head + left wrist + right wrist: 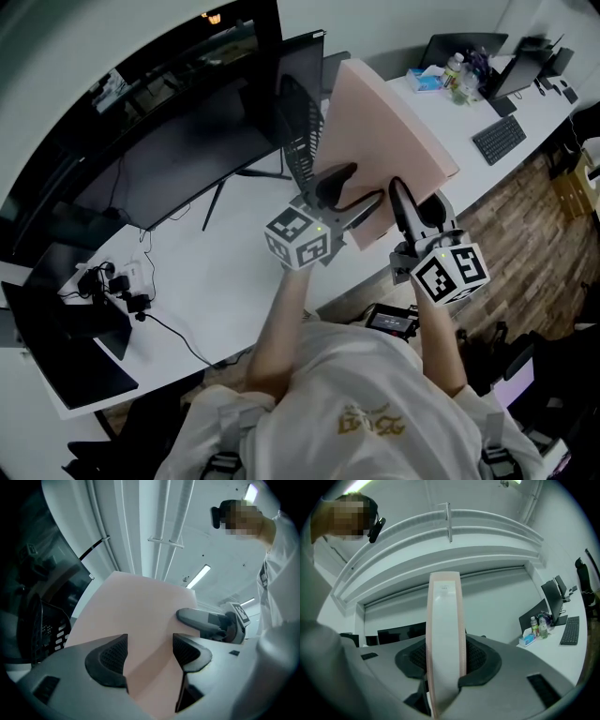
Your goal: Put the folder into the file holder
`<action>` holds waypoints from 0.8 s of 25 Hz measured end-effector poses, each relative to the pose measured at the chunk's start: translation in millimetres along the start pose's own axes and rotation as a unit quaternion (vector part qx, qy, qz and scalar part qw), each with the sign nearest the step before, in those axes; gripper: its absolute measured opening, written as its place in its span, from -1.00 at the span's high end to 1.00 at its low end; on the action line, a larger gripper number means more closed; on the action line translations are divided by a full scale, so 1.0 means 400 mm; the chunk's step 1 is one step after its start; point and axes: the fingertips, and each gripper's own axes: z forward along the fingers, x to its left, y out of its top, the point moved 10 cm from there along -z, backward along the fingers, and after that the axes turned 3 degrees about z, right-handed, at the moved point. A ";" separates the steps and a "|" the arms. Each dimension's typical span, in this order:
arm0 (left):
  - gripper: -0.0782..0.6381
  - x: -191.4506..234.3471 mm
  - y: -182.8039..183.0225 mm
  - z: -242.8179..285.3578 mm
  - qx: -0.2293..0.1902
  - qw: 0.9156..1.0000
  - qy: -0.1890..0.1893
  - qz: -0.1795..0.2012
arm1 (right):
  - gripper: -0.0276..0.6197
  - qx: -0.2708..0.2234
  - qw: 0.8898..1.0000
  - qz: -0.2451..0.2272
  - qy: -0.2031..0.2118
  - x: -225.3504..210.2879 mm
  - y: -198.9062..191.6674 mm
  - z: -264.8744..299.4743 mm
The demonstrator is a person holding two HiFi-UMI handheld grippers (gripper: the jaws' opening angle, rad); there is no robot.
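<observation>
Folder held up off the table, beside the file holder.

Head view: the folder (394,122), a broad, thick slab with a pale pink face, stands tilted above the white table (216,262), just right of the black mesh file holder (298,136), with my left gripper (349,199) and right gripper (417,204) at its lower edge. Left gripper view: my jaws stand wide apart, the plain pink face of the folder (136,616) filling the gap without the pads pressing it; the file holder (40,630) shows at the left. Right gripper view: my jaws are clamped on the folder's (445,634) narrow edge, a whitish strip bordered in pink.
</observation>
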 end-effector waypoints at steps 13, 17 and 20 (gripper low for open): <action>-0.10 0.087 0.027 -0.037 -0.020 1.000 -0.022 -0.005 | 0.40 -0.010 0.999 -0.044 -0.001 0.057 -0.013 0.078; -0.10 0.116 0.019 -0.039 -0.019 1.000 -0.018 -0.011 | 0.40 -0.003 0.999 -0.040 0.000 0.048 -0.027 0.105; -0.10 0.141 0.016 -0.044 -0.019 1.000 -0.013 -0.014 | 0.40 0.001 0.999 -0.032 -0.001 0.045 -0.038 0.130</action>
